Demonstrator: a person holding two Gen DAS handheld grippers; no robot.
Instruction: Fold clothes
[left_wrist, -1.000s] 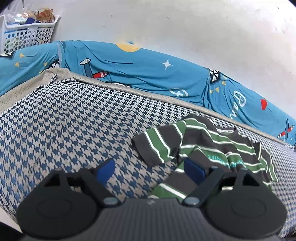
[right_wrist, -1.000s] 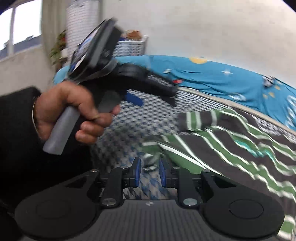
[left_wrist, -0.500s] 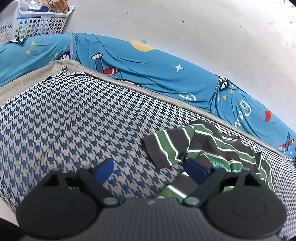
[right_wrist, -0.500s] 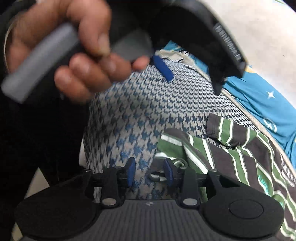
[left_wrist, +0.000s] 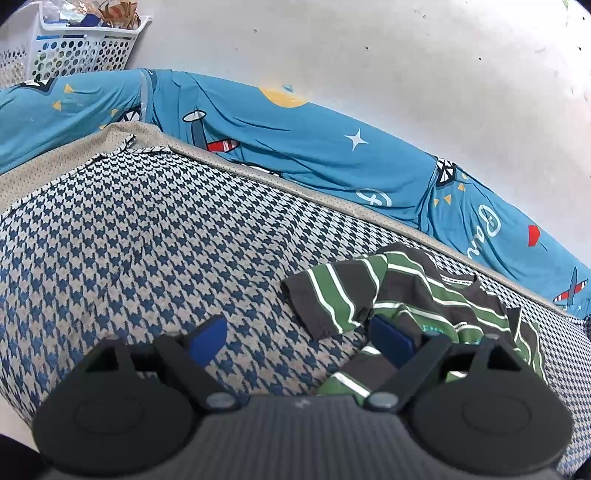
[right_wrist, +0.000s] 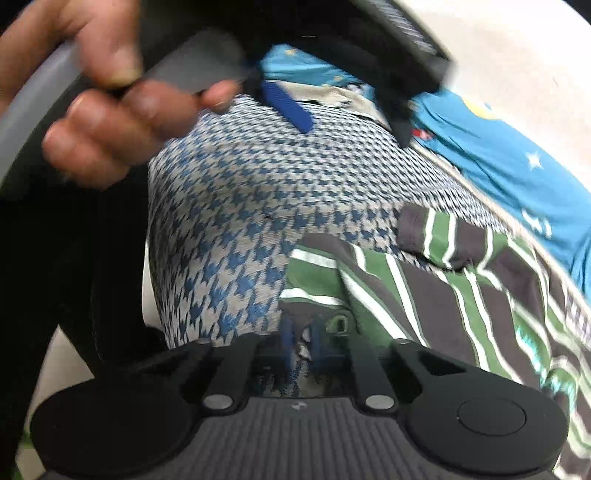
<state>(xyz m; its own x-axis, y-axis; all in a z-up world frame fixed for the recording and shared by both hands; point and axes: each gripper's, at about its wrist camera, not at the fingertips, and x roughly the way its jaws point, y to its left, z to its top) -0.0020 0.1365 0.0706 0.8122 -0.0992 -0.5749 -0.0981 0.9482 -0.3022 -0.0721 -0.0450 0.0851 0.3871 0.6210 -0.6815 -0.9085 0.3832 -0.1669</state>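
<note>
Leftmost in the left wrist view, a white perforated basket (left_wrist: 88, 48) stands by the wall, behind a blue printed sheet (left_wrist: 295, 147) that runs along the far side of the bed. Nearer lies the houndstooth bed cover (left_wrist: 129, 240). The left gripper (left_wrist: 299, 336) hangs over that cover with its fingers (left_wrist: 207, 338) spread wide and nothing between them; the right-hand pad sits in front of the striped shirt (left_wrist: 424, 291), which lies crumpled toward the right of the bed, one sleeve stretched out leftward.

Seen from the right wrist, a hand (right_wrist: 110, 122) at the upper left grips the other tool's handle. Lower down, the right gripper (right_wrist: 301, 341) has its fingers drawn almost together on the near corner of the striped shirt (right_wrist: 424, 295), whose hem sits pinched between the blue pads at the bed's edge. The frame is blurred.
</note>
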